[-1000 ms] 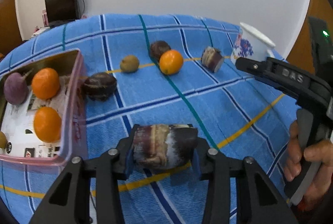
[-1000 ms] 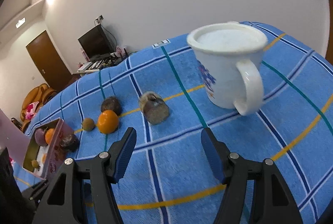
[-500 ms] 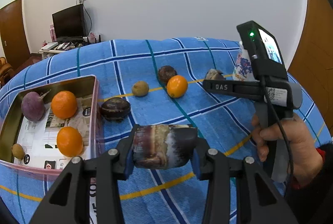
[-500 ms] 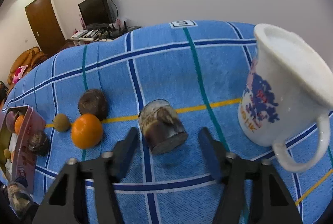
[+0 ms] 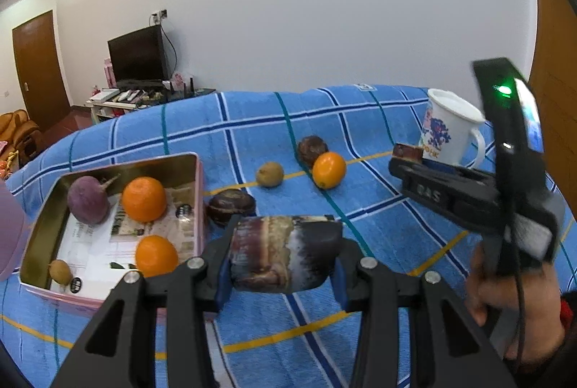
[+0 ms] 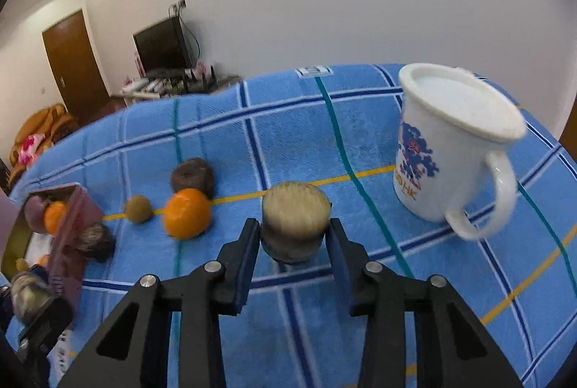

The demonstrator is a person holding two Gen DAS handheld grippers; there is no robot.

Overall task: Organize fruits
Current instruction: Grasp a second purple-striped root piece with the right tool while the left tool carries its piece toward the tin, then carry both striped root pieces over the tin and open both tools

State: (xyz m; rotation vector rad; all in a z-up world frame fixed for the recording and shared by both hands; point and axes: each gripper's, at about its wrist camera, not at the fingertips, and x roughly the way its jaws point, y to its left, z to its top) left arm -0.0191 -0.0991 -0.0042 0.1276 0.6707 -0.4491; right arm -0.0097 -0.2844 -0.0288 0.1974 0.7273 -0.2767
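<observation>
Both hand-held grippers tilt downward, left (image 5: 285,274) and right (image 6: 294,252) each clamping a sugarcane chunk (image 5: 285,254).

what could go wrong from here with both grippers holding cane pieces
The right gripper has just closed on a short cane stub right beside the white mug; lifting carelessly might knock the mug. The left gripper pinches its cane chunk by the ends, so it might swivel or slip before reaching the tin.

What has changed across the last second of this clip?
The right gripper swung from the white mug to the short dark cane piece; its jaws have just been closing and now clamp it. The left gripper keeps its longer dark cane piece. Loose fruit and pink tin unchanged.
</observation>
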